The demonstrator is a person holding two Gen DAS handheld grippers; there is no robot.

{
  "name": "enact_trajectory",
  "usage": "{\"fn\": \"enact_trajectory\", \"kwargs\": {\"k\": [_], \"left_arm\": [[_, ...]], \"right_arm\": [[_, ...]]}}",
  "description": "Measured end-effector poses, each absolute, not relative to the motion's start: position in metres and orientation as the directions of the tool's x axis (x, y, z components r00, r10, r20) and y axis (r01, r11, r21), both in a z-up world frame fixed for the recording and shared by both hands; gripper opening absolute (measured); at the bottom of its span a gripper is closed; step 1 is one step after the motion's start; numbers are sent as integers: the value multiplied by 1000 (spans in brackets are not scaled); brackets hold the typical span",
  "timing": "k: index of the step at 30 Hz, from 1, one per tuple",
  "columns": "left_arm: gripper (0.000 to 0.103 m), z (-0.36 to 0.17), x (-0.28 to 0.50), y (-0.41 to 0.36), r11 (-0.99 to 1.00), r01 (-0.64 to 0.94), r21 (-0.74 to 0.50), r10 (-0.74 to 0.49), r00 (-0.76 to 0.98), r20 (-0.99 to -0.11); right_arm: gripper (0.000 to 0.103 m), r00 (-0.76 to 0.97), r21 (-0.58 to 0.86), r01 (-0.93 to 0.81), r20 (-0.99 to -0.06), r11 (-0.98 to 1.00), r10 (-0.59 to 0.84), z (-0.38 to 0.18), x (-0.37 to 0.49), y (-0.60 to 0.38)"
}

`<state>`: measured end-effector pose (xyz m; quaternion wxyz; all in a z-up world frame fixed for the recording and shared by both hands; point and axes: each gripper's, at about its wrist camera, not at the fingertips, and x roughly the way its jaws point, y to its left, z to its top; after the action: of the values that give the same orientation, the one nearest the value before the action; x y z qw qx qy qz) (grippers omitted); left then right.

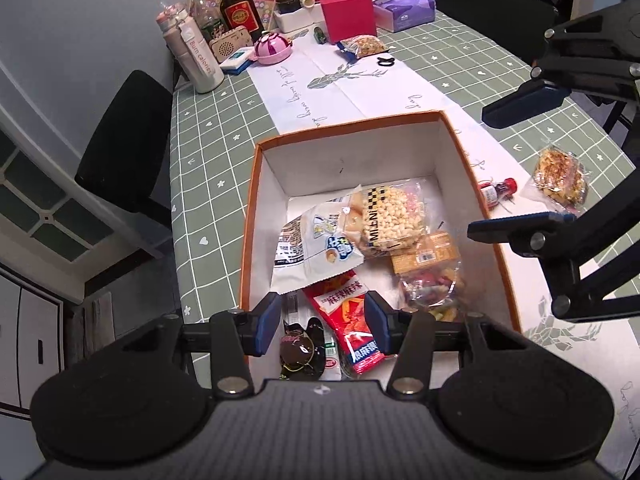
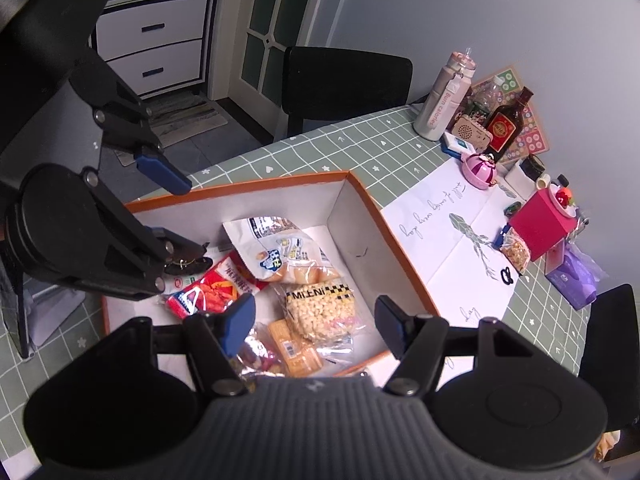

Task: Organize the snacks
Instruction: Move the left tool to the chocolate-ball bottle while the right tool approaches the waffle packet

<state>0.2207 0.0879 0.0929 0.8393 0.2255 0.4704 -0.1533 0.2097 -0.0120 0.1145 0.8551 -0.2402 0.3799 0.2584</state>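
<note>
**Snack box half filled, both grippers empty above it**

Orange-rimmed box, rectangular, white card inside, sits open on a green grid tablecloth with a white printed runner under it.

Contents, lying loose and overlapping on the box floor:
- puffed-rice cake in clear crinkly wrap with a black-and-yellow checker band, on top near the middle
- white and blue bread bag, glossy, tilted against the left inner side
- red spicy-strip packet, flat, shiny, under the bread bag's lower edge
- orange cracker pack just beside the rice cake
- clear bag of mixed coloured candy, lumpy, near the right wall
- small dark wrapped chocolate at the near end

Outside the box, on the right of the left wrist view: a clear-wrapped nut crisp and a small red-capped bottle, both on the cloth, apart from the box. A peanut bag lies far up the runner beside a red cube box.

Left gripper: blue pads spread, nothing between them, hanging over the near end of the box.

Right gripper: jaws parted, nothing clasped, over the box's right side; candy and cracker packs lie below it
</note>
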Motion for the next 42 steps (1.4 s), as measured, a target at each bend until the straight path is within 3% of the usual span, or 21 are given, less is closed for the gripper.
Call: {"fn": "enact_trajectory", "kwargs": {"k": [17, 27, 32, 42], "left_arm": [[58, 102, 188, -5, 747, 598, 291, -109, 542, -833], [61, 63, 190, -75, 608, 735, 300, -180, 496, -849], [62, 30, 195, -106, 515, 773, 371, -117, 492, -863], [62, -17, 212, -128, 413, 823, 390, -98, 466, -879]], "right_arm": [[65, 608, -236, -567, -766, 789, 209, 129, 162, -113], [65, 579, -210, -503, -802, 838, 146, 86, 169, -189], [65, 558, -185, -477, -819, 859, 134, 60, 175, -217], [65, 532, -128, -437, -835, 890, 141, 14, 185, -254]]}}
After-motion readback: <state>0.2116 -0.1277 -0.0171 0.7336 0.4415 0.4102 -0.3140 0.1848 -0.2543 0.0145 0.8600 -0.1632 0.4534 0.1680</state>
